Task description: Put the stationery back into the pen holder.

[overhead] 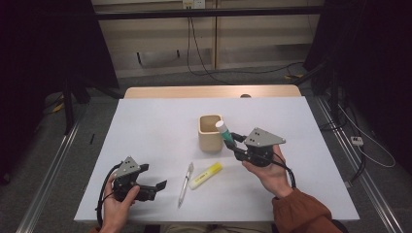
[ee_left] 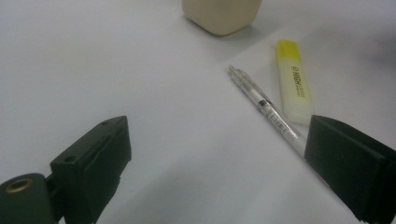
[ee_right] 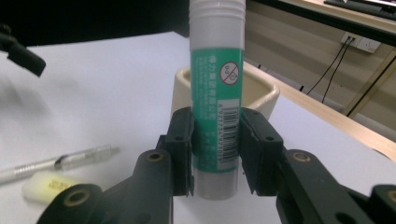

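At centre of the white table (overhead: 160, 126) stands a beige square cup (overhead: 210, 133); its upper part is cut off in the left gripper view. Just right of the cup, the right gripper (overhead: 232, 141) clamps a green-labelled glue stick (overhead: 224, 131) between its jaws, the stick's white cap at the cup's rim. The right gripper view crops the stick's top, and its label text is too small to read. Near the table's front edge, the left gripper (overhead: 158, 187) is held with jaws spread wide, grasping nothing. Between the grippers lie a clear pen (overhead: 185, 185) and a yellow highlighter (overhead: 206, 175), close together; one left jaw hides the pen's lower end.
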`<state>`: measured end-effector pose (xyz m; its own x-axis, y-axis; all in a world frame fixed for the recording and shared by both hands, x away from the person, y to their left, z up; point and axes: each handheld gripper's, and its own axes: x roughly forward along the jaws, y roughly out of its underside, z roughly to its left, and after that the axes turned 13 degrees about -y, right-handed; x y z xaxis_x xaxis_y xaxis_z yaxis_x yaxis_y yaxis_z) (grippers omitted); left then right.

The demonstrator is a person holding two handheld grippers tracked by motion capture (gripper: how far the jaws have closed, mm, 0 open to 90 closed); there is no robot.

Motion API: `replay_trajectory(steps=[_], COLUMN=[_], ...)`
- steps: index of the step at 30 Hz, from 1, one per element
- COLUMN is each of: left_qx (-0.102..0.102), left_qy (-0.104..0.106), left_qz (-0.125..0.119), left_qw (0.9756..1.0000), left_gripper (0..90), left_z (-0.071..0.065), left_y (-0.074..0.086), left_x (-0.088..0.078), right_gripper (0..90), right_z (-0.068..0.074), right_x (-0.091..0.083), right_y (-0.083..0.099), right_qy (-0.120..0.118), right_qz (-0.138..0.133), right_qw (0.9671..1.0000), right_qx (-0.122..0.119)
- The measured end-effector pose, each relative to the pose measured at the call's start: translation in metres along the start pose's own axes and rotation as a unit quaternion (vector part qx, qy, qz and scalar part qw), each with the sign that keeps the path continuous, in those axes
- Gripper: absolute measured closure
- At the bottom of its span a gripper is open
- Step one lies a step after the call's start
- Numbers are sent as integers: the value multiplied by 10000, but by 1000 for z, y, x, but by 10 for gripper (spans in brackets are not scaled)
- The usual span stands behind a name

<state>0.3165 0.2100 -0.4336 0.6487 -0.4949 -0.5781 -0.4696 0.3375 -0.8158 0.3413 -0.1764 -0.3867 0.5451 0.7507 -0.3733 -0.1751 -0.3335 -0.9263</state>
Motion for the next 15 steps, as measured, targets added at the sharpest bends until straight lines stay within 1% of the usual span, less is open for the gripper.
replay_trajectory(steps=[5,10,12,15], left_qx=[31,9,4,27], left_qy=[-8,0,22,-1], left_qz=[-8,-10,-18,-2], left_qw=[10000,10000,10000,10000], left_gripper=[73,73,73,73], left_z=[0,0,0,0], left_y=[0,0,0,0], left_x=[0,0,1,1], right_gripper=[673,672,672,673], right_z=[-5,-11,-13,-16], right_x=[4,7,8,11], right_y=[-12,-21,-23,-27], right_qy=[-27,-65,-60,-105], right_qz=[-228,-466,-536,-624], right_qw=[9997,9986,9982,9975], right_qx=[88,233,270,317])
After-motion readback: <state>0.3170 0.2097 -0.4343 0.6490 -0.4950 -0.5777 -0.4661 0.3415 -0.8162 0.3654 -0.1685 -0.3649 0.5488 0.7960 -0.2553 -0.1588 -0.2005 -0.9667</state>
